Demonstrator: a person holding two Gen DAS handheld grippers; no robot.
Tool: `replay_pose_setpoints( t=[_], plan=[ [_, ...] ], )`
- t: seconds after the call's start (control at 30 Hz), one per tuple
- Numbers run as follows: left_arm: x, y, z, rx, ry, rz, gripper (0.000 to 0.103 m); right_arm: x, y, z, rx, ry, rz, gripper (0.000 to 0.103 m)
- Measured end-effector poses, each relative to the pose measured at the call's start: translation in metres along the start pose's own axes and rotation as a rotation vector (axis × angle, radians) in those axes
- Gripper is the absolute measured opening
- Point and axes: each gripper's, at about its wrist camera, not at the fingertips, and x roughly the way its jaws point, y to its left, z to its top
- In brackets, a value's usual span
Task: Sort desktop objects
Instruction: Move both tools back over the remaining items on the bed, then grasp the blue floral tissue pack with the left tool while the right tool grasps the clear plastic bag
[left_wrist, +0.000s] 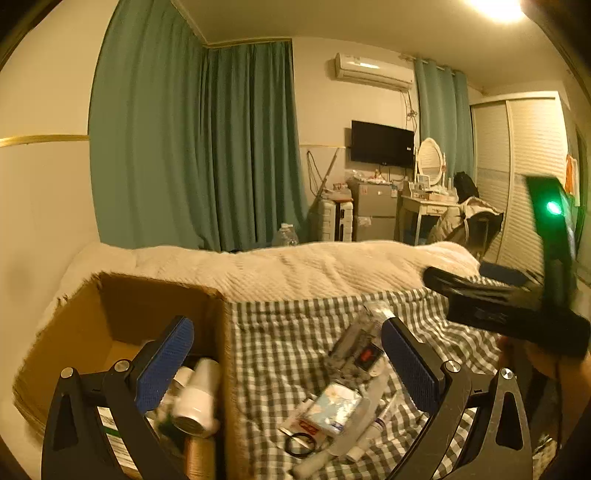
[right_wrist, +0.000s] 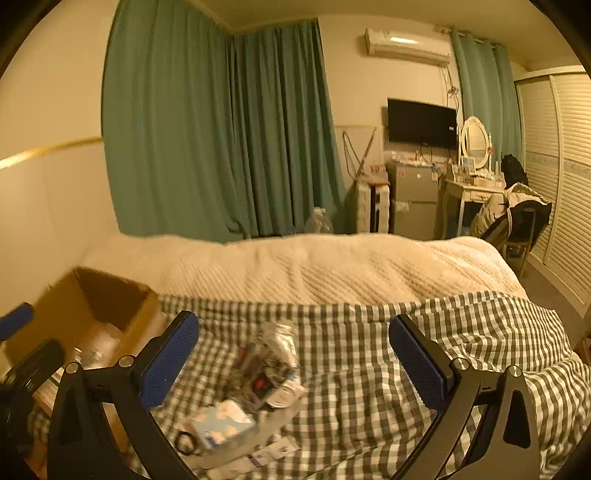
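A heap of small items (left_wrist: 343, 398) lies on the checked cloth (left_wrist: 280, 347): a pale blue tissue pack (left_wrist: 338, 406), a black ring (left_wrist: 301, 445), white tubes and a clear packet with a red part (left_wrist: 365, 356). An open cardboard box (left_wrist: 122, 325) stands at the left, with a white bottle (left_wrist: 195, 398) and other things inside. My left gripper (left_wrist: 288, 362) is open above the box edge and the heap, holding nothing. My right gripper (right_wrist: 293, 354) is open above the same heap (right_wrist: 255, 387), empty. The box (right_wrist: 99, 310) is at its left.
A cream blanket (left_wrist: 295, 269) covers the bed beyond the cloth. The right gripper's black body (left_wrist: 509, 310) with a green light reaches in at the right of the left wrist view. Green curtains, a dresser (right_wrist: 476, 192) and a chair stand far back.
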Motion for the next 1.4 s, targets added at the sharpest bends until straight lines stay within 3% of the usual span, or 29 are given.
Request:
replay_pose_setpoints(
  t=[0.13, 0.2, 0.3, 0.43, 0.6, 0.77, 1.03, 1.13, 1.23, 1.33, 1.4],
  plan=[
    [0.014, -0.015, -0.018, -0.042, 0.063, -0.126, 0.103, 0.019, -0.005, 0.003, -0.003, 0.015, 0.018, 0.103],
    [0.021, -0.025, -0.027, -0.026, 0.087, -0.151, 0.103, 0.025, -0.007, 0.004, 0.006, 0.022, 0.032, 0.103],
    [0.029, -0.041, -0.038, 0.051, 0.074, -0.094, 0.103, 0.038, -0.01, 0.003, -0.005, 0.033, 0.031, 0.103],
    [0.05, -0.048, -0.051, 0.098, 0.079, -0.085, 0.103, 0.05, -0.016, -0.004, -0.008, 0.028, 0.026, 0.103],
    [0.081, -0.052, -0.07, 0.151, 0.1, -0.052, 0.102, 0.073, -0.027, -0.016, 0.056, 0.084, 0.073, 0.103],
    [0.118, -0.043, -0.085, 0.143, 0.229, -0.058, 0.093, 0.087, -0.022, -0.018, 0.029, 0.111, 0.107, 0.103],
    [0.157, -0.032, -0.104, 0.151, 0.393, -0.072, 0.093, 0.118, 0.002, -0.029, -0.02, 0.191, 0.156, 0.101],
    [0.16, -0.028, -0.107, 0.132, 0.405, -0.097, 0.093, 0.128, 0.009, -0.036, -0.034, 0.22, 0.155, 0.1],
    [0.159, -0.031, -0.108, 0.163, 0.405, -0.098, 0.093, 0.138, 0.011, -0.043, -0.032, 0.257, 0.141, 0.091],
    [0.156, -0.037, -0.106, 0.19, 0.407, -0.1, 0.093, 0.144, 0.009, -0.05, -0.028, 0.297, 0.115, 0.069],
    [0.154, -0.039, -0.106, 0.213, 0.409, -0.108, 0.093, 0.147, 0.007, -0.054, -0.019, 0.322, 0.101, 0.041]
  ],
)
